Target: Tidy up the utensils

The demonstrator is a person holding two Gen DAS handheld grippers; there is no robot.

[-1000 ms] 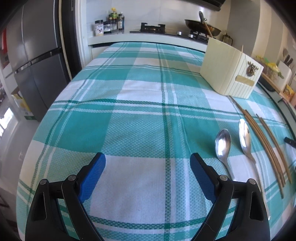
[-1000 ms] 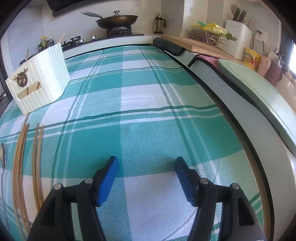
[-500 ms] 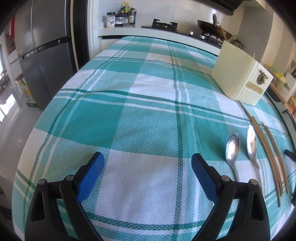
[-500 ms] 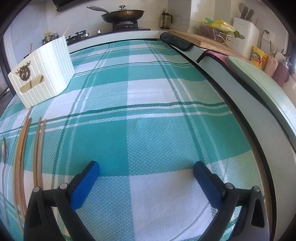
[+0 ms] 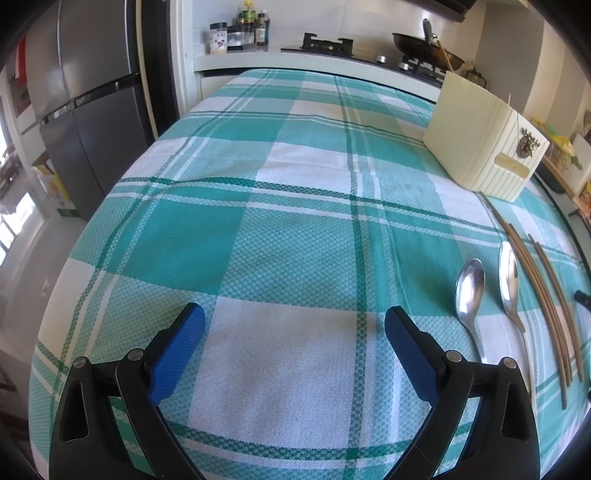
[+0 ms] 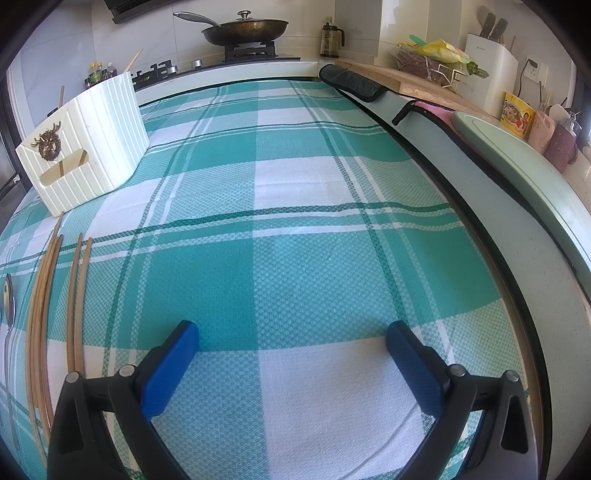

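On the checked cloth: a green-and-white tablecloth [image 5: 295,229] covers the table; both grippers hang over bare parts of it.
Left gripper [image 5: 294,334]: blue pads wide apart and opening a little more, nothing between them, low at 6 o'clock in the left wrist view.
Right gripper [image 6: 291,341]: pads spread fully, nothing between them, at 6 o'clock in the right wrist view.
Spoons: two metal spoons [image 5: 469,291] lie side by side at 4 o'clock of the left view, bowls pointing away, just right of the left gripper's right finger.
Chopsticks: two pairs of wooden chopsticks [image 5: 546,299] lie just right of the spoons; in the right view they run along 8 o'clock.
Holder: a cream ribbed utensil holder [image 6: 85,144] stands upright at 10 o'clock in the right view, beyond the chopsticks' far ends, one stick standing in it.
Background: a pan [image 6: 245,31] on the stove at 12 o'clock.
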